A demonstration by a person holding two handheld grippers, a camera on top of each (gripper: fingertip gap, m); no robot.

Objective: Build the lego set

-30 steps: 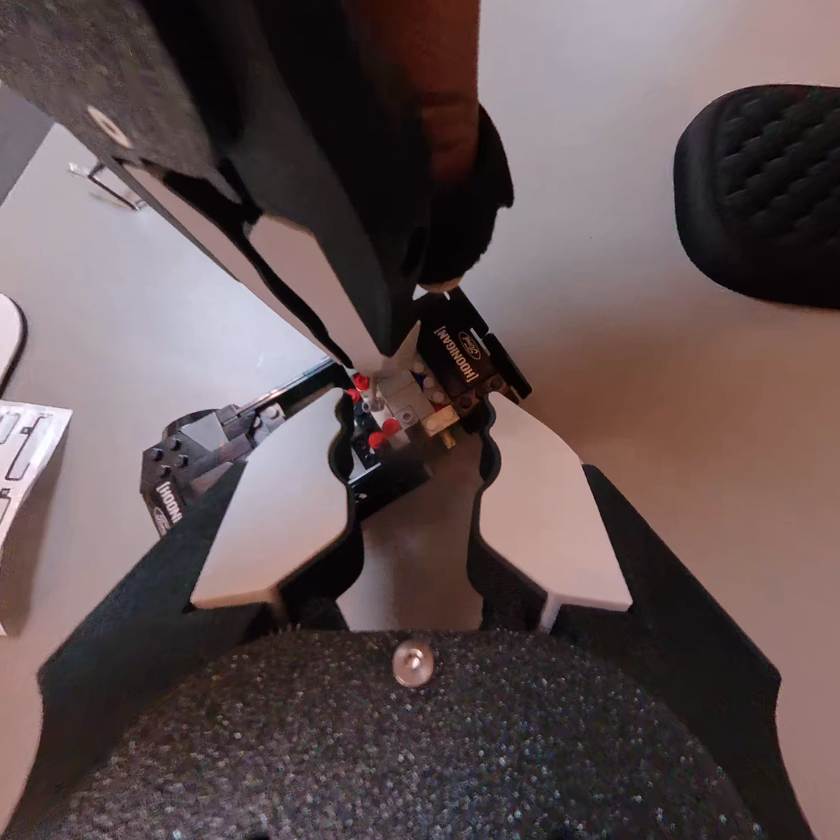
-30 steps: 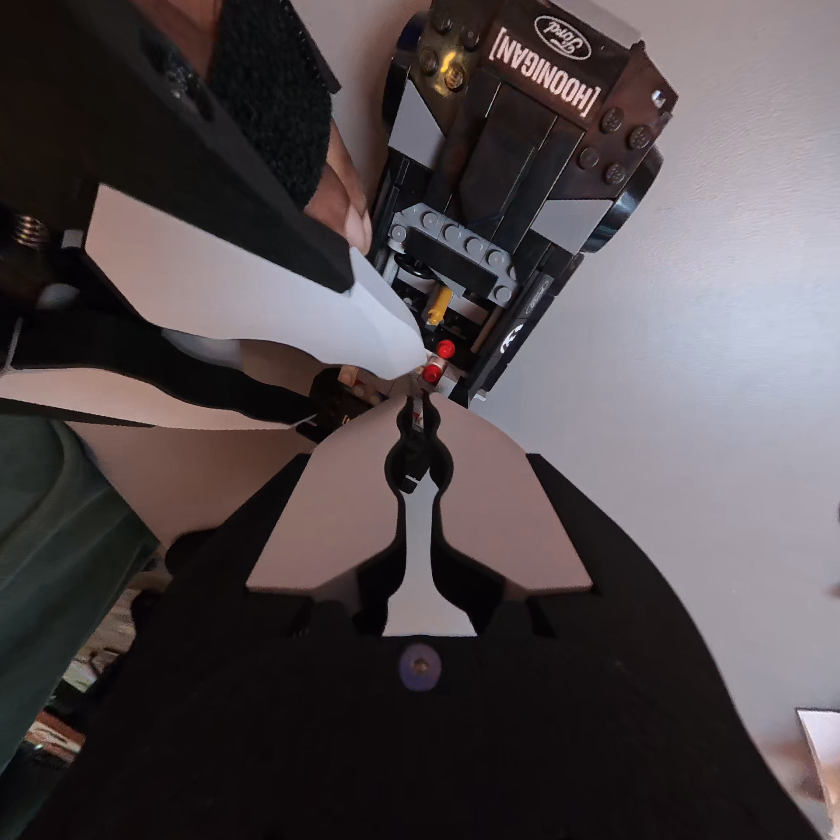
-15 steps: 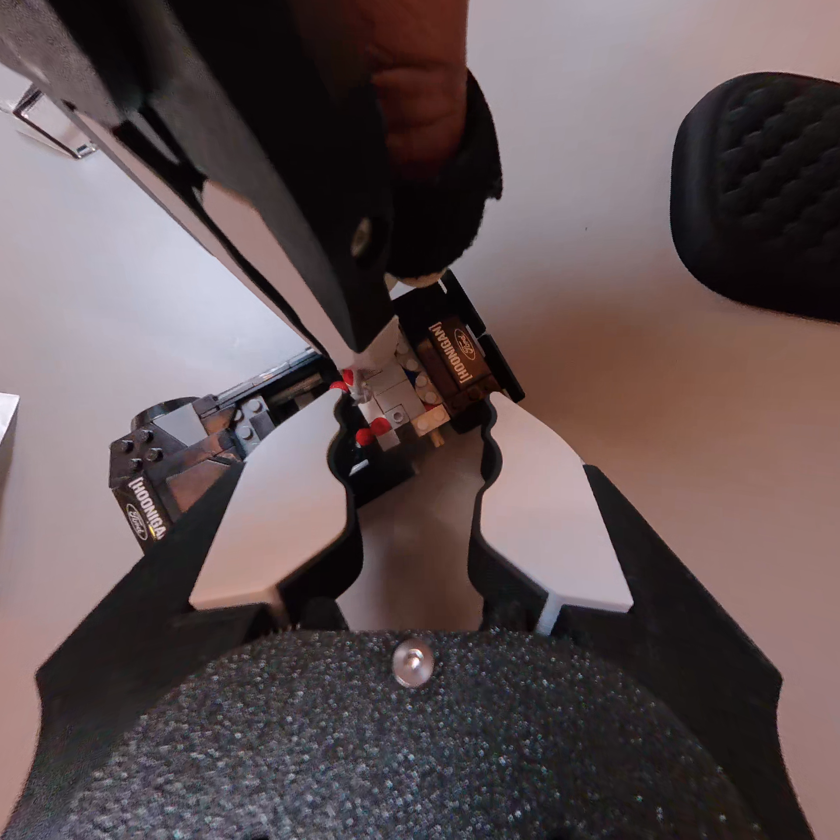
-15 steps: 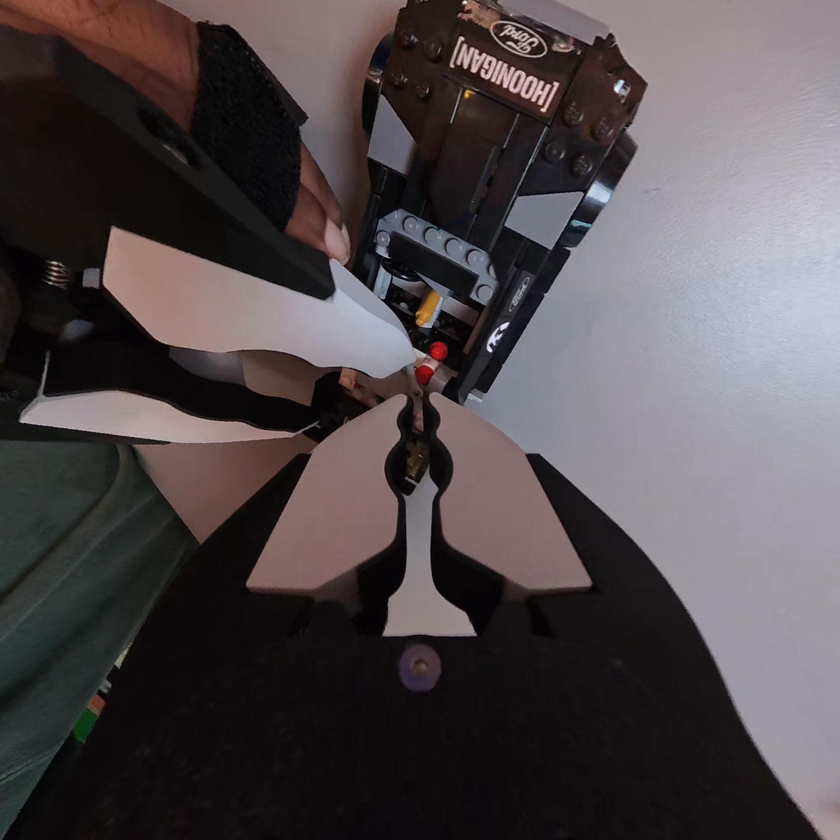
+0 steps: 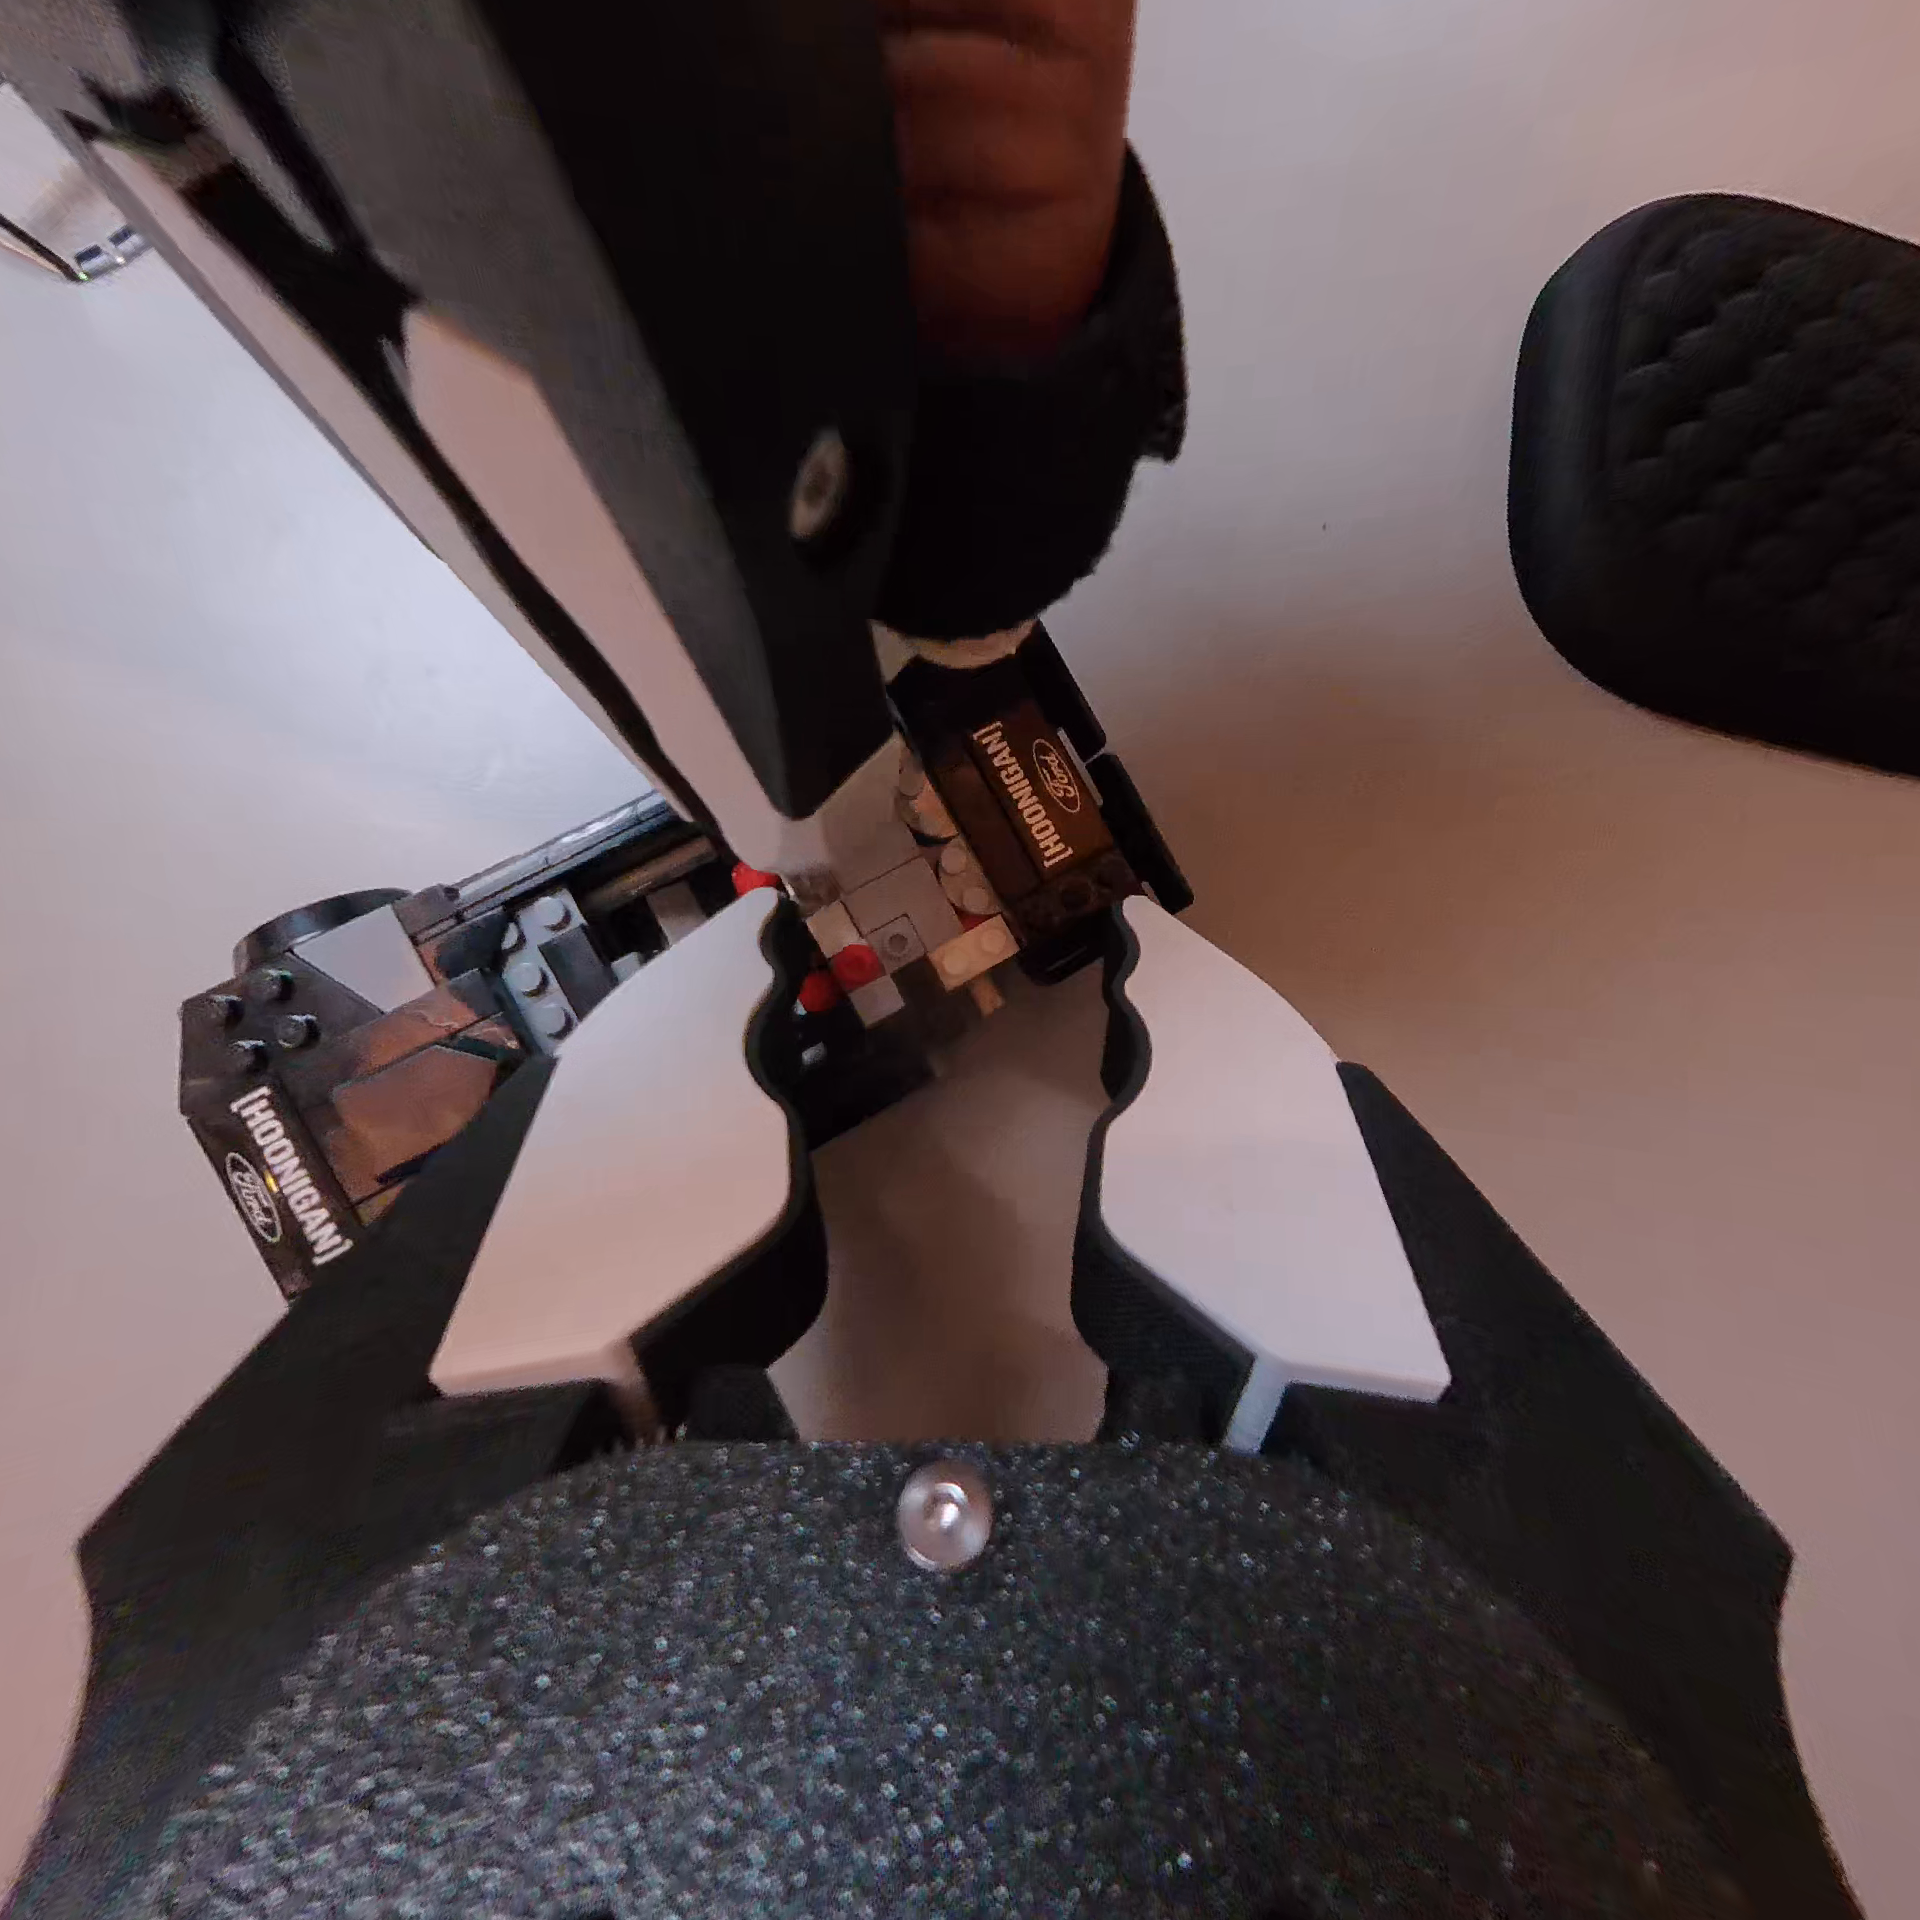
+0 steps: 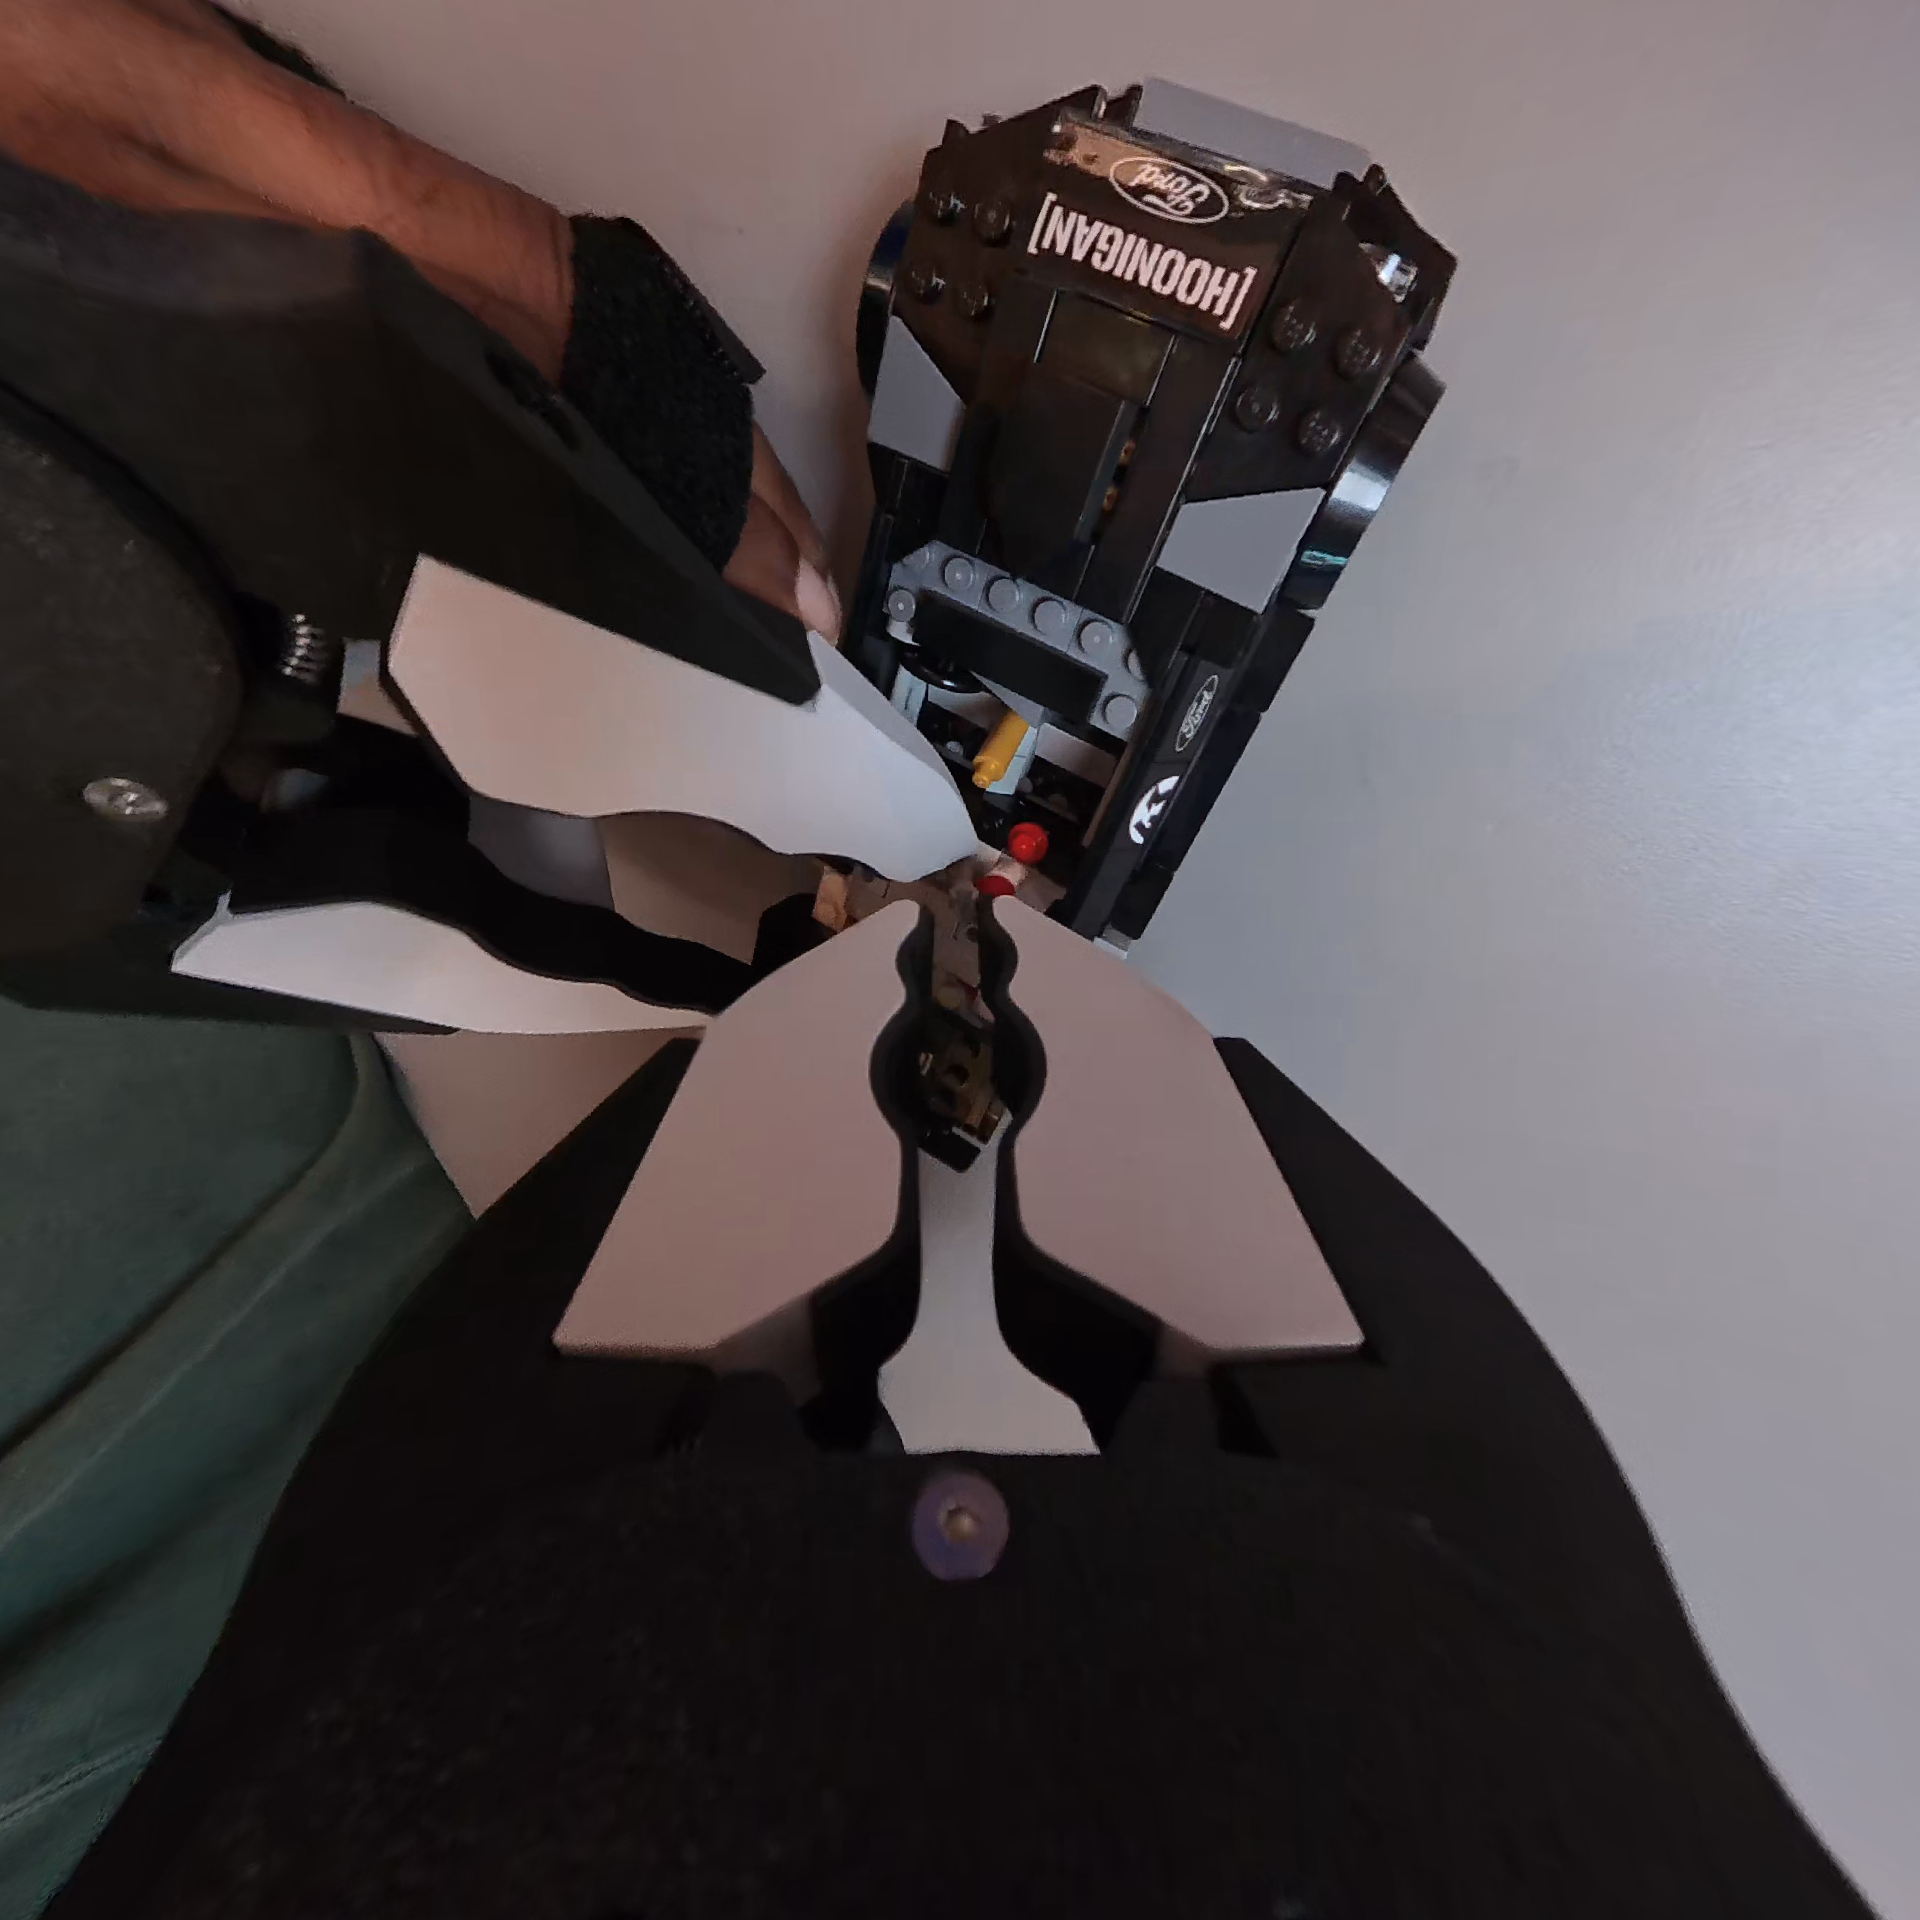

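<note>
Fitting step: a small piece is being brought to the rear of the black lego car, by my reading
Car position: it lies on the pale table, nose pointing away from the right wrist camera, its rear end between both grippers
Right gripper: jaws nearly together, pinching a small grey piece at the tips; a dark bit of the build shows in the hollow behind
Left gripper: jaws spread wide either side of the car's rear, gripping nothing; whether a finger touches the bodywork I cannot tell
Rear detail: red studs and grey and white plates sit exposed just beside the right gripper's tips
Hand: a gloved hand holds the left gripper, one fingertip close to the car's side
Elsewhere: a black padded object lies well apart on the table
Handling: the car is probably light and rigid, yet clipped-on parts could pop off under a sideways push
Where to hold: the solid black flanks look safest for bracing; the exposed rear plates and red studs look fragile
Piece: tiny, smooth plastic, likely to twist or slip out of the tips
</note>
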